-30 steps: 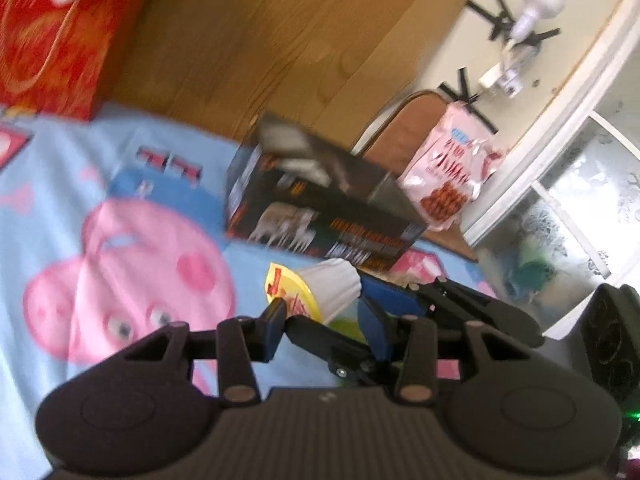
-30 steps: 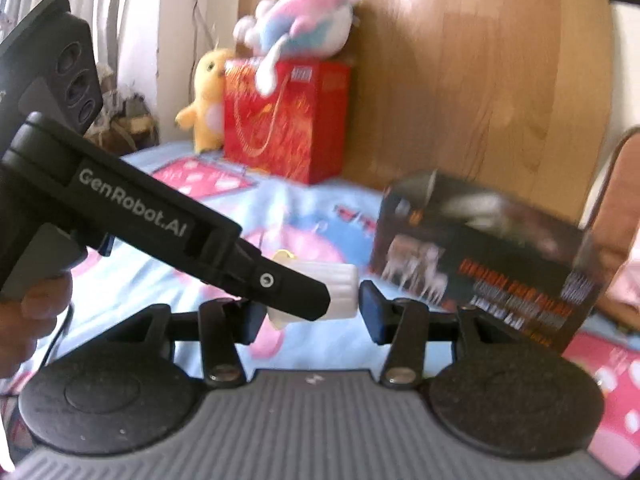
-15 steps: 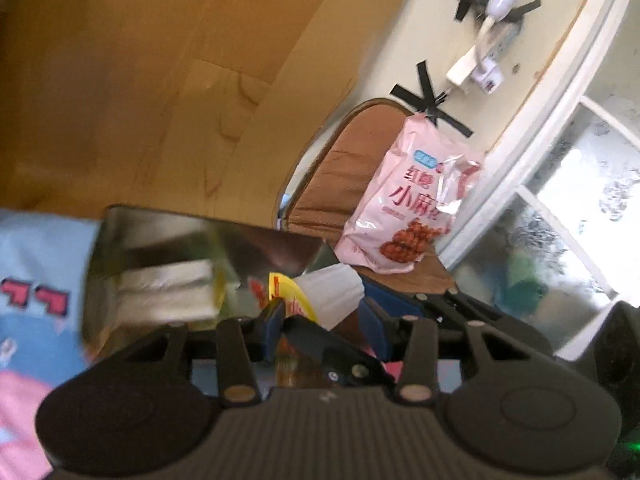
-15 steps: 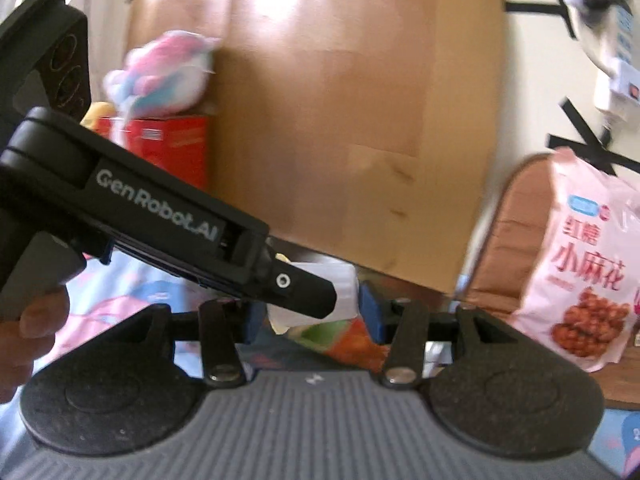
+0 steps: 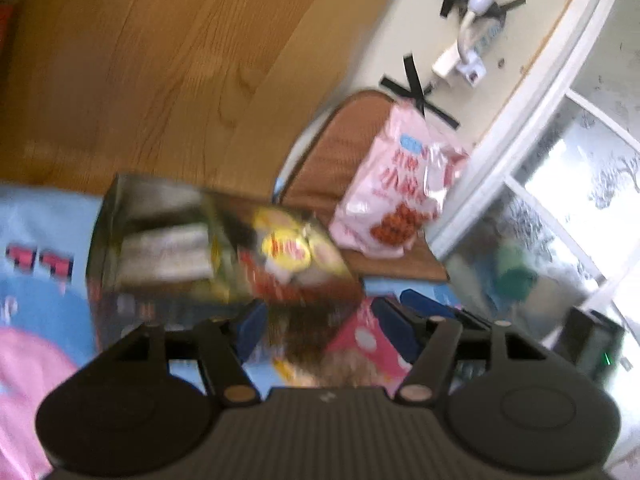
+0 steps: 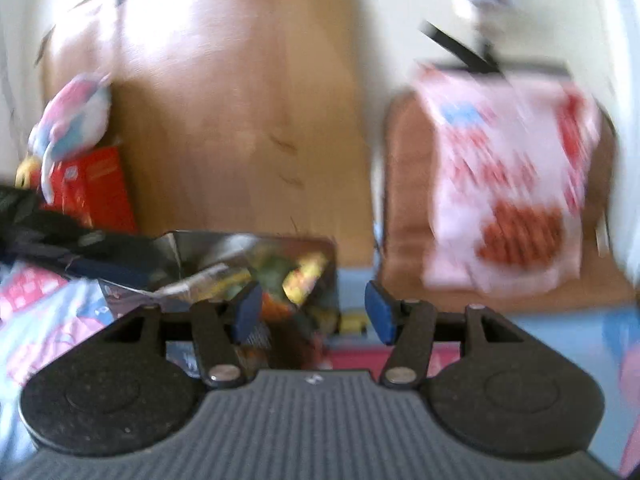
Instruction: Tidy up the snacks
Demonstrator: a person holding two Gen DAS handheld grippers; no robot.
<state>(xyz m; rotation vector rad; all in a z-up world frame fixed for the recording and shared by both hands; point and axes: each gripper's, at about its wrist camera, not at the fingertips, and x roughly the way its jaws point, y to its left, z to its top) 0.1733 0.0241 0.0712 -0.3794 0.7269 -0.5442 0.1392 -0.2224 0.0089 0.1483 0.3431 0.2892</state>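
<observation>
While both views are blurred, a dark open box [image 5: 168,248] sits on the blue cartoon bedspread [image 5: 36,240], a yellow-labelled snack packet [image 5: 286,246] inside; behind, a pink snack bag [image 6: 508,184] rests on a chair. The left gripper [image 5: 324,322] and right gripper [image 6: 312,310] gape wide, empty.

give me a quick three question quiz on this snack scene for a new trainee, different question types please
1. True or false: the left gripper holds a snack between its jaws.
2. Multiple choice: the pink snack bag rests on A) the brown chair B) the blue cartoon cloth C) inside the dark box.
3. Fill in: the yellow-labelled snack packet lies inside the ____.

Key: 1 false, both the left and the right gripper show open, empty jaws. 2 A. 3 dark box.
</observation>
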